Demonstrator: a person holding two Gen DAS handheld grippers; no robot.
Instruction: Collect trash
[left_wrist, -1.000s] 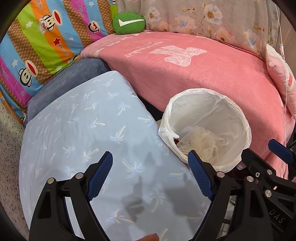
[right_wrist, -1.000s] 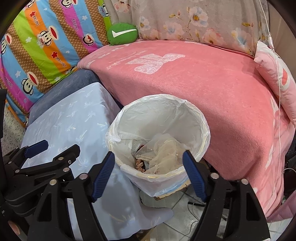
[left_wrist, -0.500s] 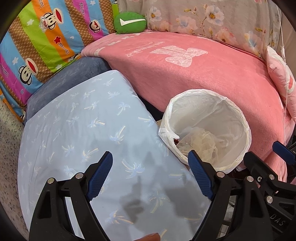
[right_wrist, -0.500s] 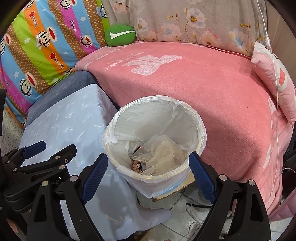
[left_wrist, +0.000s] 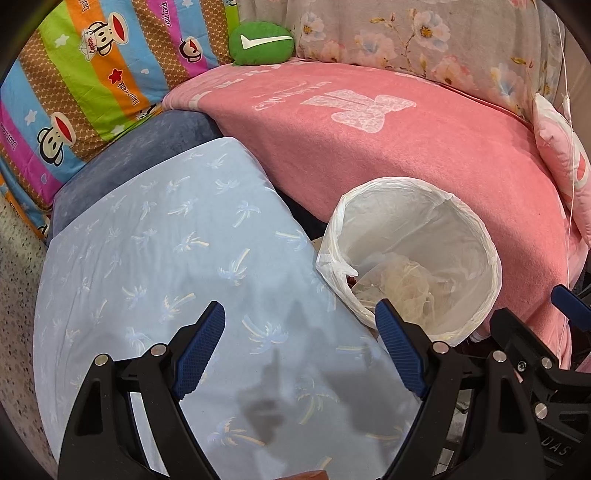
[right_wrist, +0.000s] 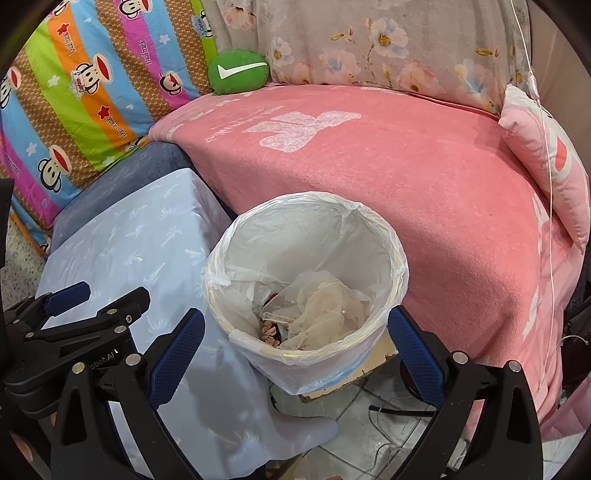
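A round bin lined with a white plastic bag (right_wrist: 306, 206) (left_wrist: 417, 188) stands between a pale blue table cover and a pink bed. Crumpled clear plastic trash (right_wrist: 325, 306) (left_wrist: 402, 284) and a small brown scrap (right_wrist: 269, 330) lie at its bottom. My right gripper (right_wrist: 295, 338) hovers over the bin's near rim, its jaws opening wide with nothing pressed between the pads. My left gripper (left_wrist: 301, 345) hangs open above the blue cover, left of the bin, holding nothing. The left gripper's body (right_wrist: 74, 325) shows at the lower left of the right wrist view.
The pale blue palm-print cover (left_wrist: 166, 258) drapes a low table. A pink blanket (right_wrist: 406, 166) covers the bed behind the bin. A striped cartoon quilt (left_wrist: 74, 81), a green cushion (left_wrist: 260, 42) and a pink pillow (right_wrist: 546, 162) lie around. Cables (right_wrist: 391, 410) run over the tiled floor.
The right gripper's jaws have spread wider apart over the bin. The left gripper and both hands have stayed where they were.
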